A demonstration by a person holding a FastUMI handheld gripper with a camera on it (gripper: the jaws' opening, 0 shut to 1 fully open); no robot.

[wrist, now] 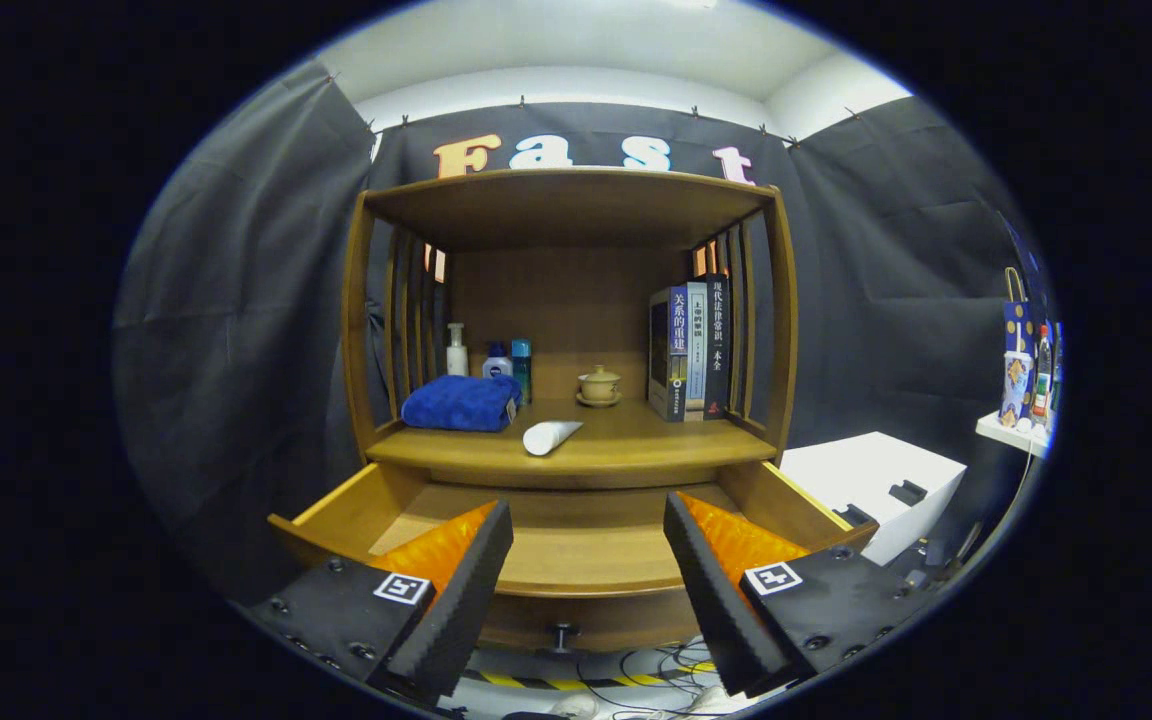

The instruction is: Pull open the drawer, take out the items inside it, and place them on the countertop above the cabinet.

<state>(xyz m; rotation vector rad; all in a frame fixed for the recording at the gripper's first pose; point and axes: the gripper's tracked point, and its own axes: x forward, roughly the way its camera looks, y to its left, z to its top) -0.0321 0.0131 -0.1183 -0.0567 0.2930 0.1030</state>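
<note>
The wooden drawer point(576, 545) stands pulled out below the countertop point(626, 445), its bare floor showing between the fingers of the gripper point(588, 560), which are spread apart and hold nothing. A white tube point(549, 436) lies on the countertop, cap end toward the drawer, beside a blue towel point(461, 403), bottles point(491, 360), a lidded cup point(599, 385) and upright books point(688, 350).

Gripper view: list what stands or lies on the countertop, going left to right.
Blue folded towel with the pump bottle behind it → white tube lying down → small lidded cup on its saucer → upright books. The gripper hangs open over the pulled-out drawer.
</note>
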